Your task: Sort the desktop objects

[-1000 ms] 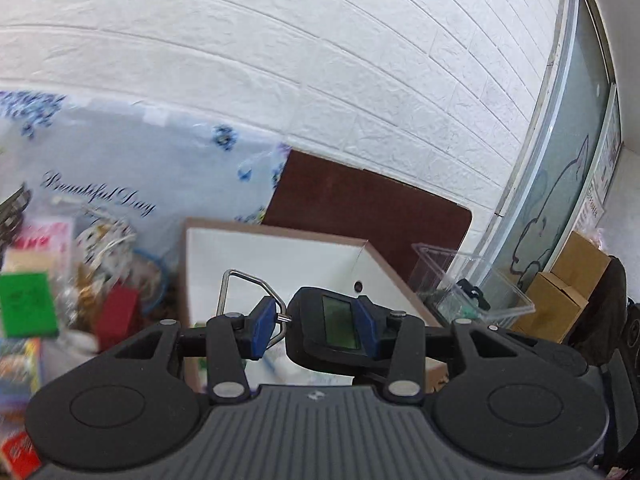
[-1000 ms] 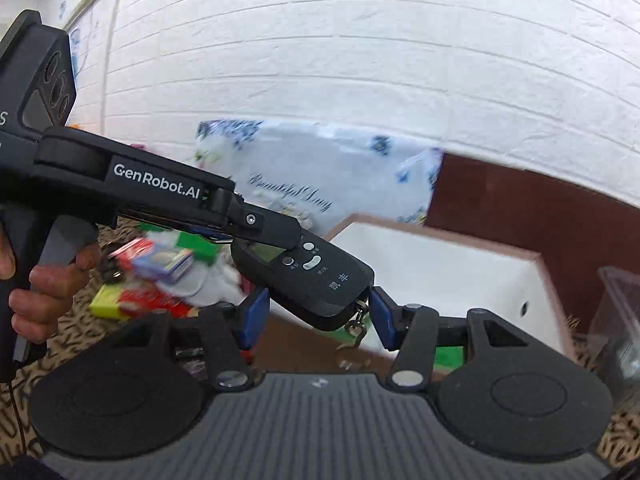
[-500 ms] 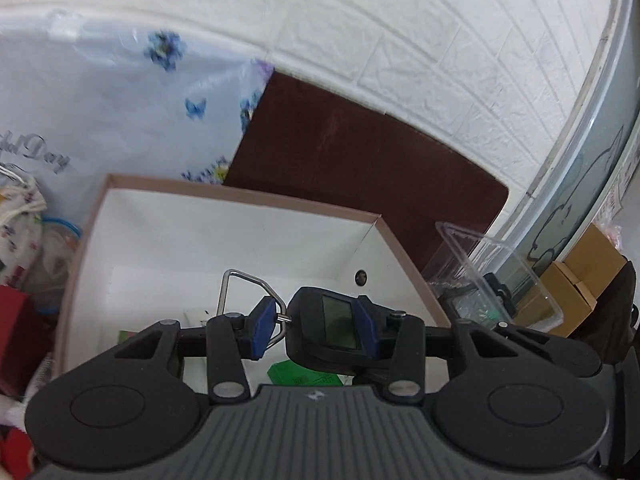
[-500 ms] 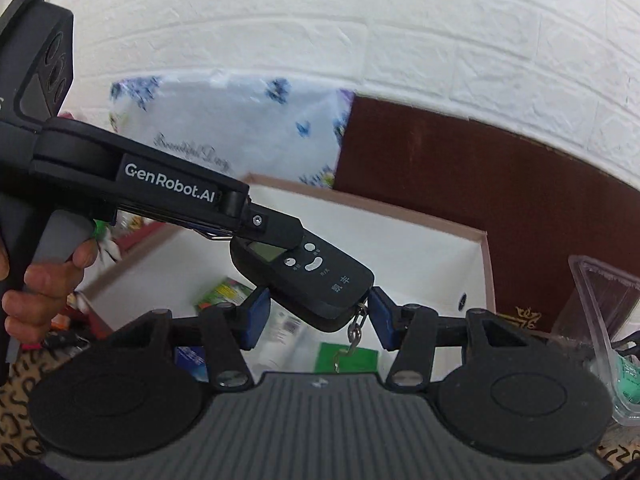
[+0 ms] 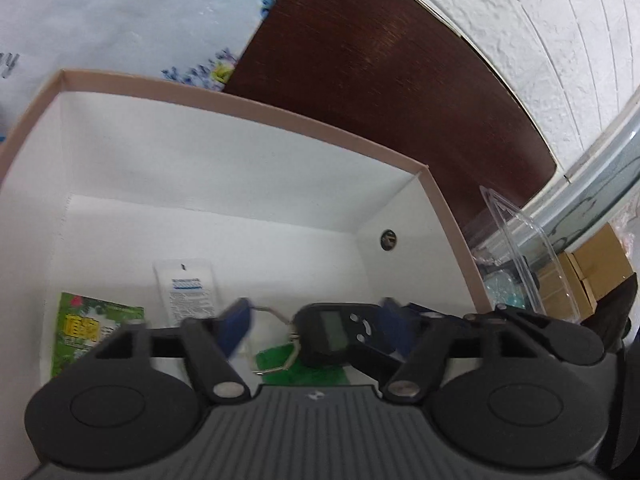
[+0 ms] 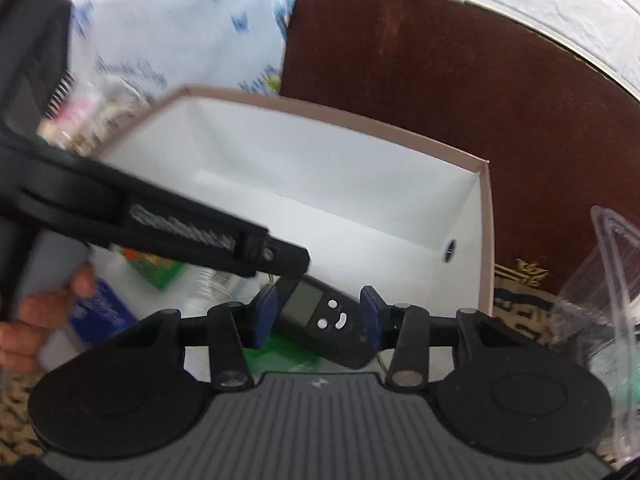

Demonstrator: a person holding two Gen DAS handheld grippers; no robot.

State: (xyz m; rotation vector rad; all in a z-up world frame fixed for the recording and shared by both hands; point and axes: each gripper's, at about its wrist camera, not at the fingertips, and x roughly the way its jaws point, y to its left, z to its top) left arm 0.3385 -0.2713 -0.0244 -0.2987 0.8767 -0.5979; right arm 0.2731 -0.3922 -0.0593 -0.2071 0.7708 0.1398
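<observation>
The black digital hanging scale [image 5: 334, 332] lies inside the white cardboard box [image 5: 248, 100], near its right wall, resting partly on a green packet [image 5: 304, 368] on the box floor. Its wire hook loop [image 5: 276, 340] trails to the left of the body.

The left claw [image 5: 312, 326] is spread wide above the scale; its blue pads [image 5: 236, 324] stand clear of the body on both sides and look blurred, so the scale appears released into the box. The right claw [image 6: 316, 314] also stands open, its pads to either side of the scale without visibly pressing it. The left tool's arm [image 6: 152, 220] crosses the right wrist view above the box.

The scale looks like a rigid plastic shell, probably light and compact, with a smooth surface that could slip between pads if pinched near its rounded end. The small screen and buttons face up, so a hold across the two long sides of the body, below the display, seems the safest. The wire loop and its chain swing freely and could snag the box rim or another item, so they make a poor place to grasp.

Other contents lie flat on the box floor: a green printed sachet [image 5: 96, 332] and a white tube pack [image 5: 188, 288]. A clear plastic container [image 5: 516, 256] stands on the desk just outside the box's right wall.
</observation>
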